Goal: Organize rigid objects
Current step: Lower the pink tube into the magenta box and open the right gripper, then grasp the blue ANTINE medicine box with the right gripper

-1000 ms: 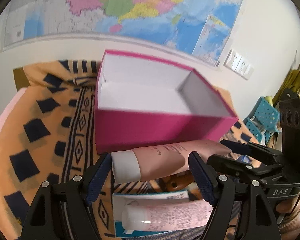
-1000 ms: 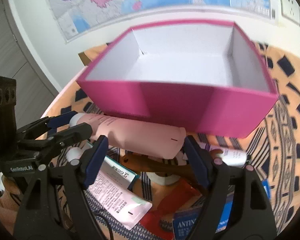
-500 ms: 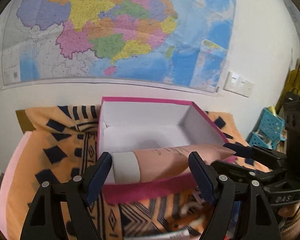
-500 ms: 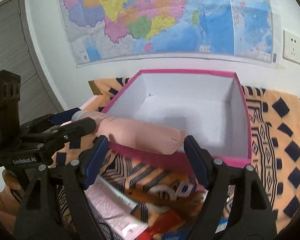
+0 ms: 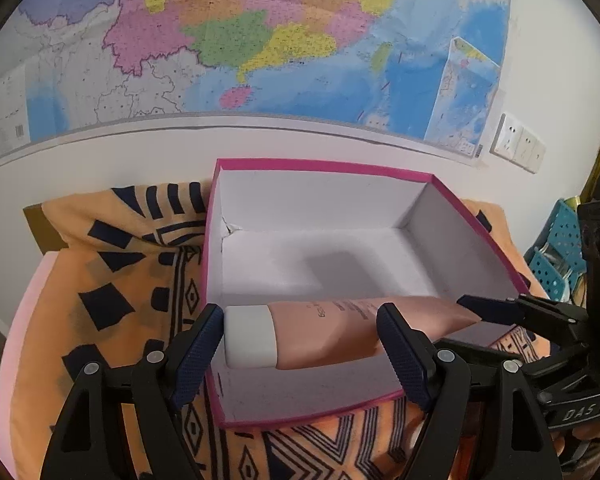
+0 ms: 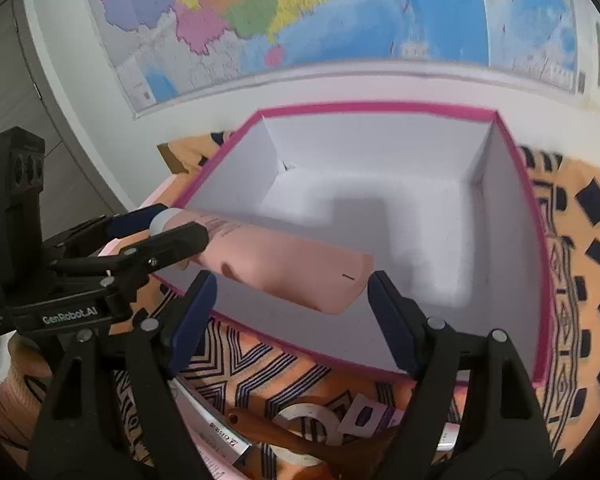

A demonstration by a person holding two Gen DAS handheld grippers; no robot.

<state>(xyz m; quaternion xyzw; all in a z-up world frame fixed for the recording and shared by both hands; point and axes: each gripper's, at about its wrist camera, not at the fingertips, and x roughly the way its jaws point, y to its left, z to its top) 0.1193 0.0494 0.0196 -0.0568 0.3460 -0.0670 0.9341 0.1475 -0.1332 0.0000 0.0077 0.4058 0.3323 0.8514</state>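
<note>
Hidden: clutter [image 6: 300, 432] below right gripper [image 6: 292, 280], cut off by fingers, hard to ID.
Tube [image 5: 324, 336] pos: in air over near side of open pink box [image 5: 324, 168], shadow on box floor.
Axis: long axis crosswise in left view; white cap left, crimped end right.
Left gripper [image 5: 300, 314]: wide, clamps cap end.
Right gripper: wide; crimped end btwn fingers, contact unclear.

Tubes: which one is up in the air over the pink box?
The peach tube with the white cap: it hangs above the open pink box. The other tube, pale with print, lies down on the patterned cloth.
</note>
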